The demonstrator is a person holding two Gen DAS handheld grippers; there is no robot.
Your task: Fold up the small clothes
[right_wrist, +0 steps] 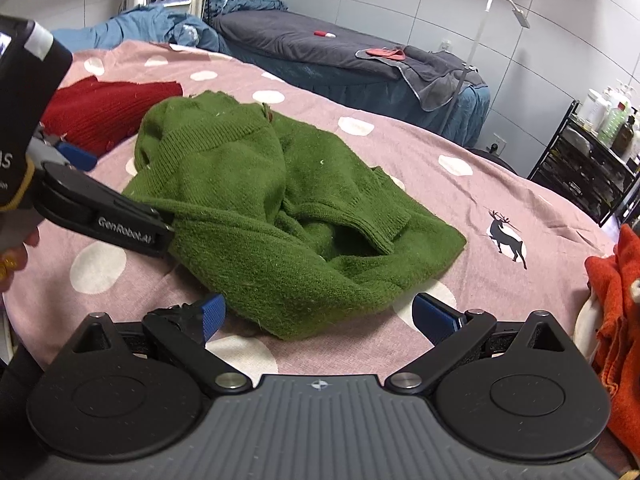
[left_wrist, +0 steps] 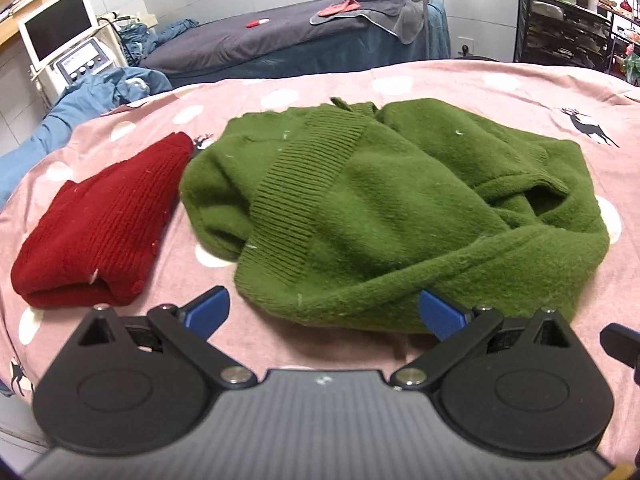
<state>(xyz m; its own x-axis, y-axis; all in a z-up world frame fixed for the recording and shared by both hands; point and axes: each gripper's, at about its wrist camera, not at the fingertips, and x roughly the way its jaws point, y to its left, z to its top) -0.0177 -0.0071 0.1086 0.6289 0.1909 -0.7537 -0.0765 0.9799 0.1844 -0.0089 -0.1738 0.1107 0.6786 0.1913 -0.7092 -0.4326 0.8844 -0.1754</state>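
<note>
A crumpled green sweater (left_wrist: 360, 200) lies in the middle of the pink dotted bedspread (left_wrist: 440, 80). To its left sits a folded red sweater (left_wrist: 104, 232). My left gripper (left_wrist: 324, 314) is open at the green sweater's near hem, its right pad (left_wrist: 440, 316) against the knit. In the right wrist view the green sweater (right_wrist: 280, 208) has its near corner between the spread pads of my right gripper (right_wrist: 323, 317), which is open. My left gripper (right_wrist: 120, 196) comes in from the left there, one finger (right_wrist: 132, 228) touching the sweater's edge. The red sweater (right_wrist: 100, 116) lies behind it.
An orange garment (right_wrist: 616, 320) lies at the bed's right edge. Behind the bed stand a grey-covered massage table (left_wrist: 280, 40), heaped blue cloth (left_wrist: 80, 100), a machine with a screen (left_wrist: 60, 32) and a black shelf rack (left_wrist: 568, 32).
</note>
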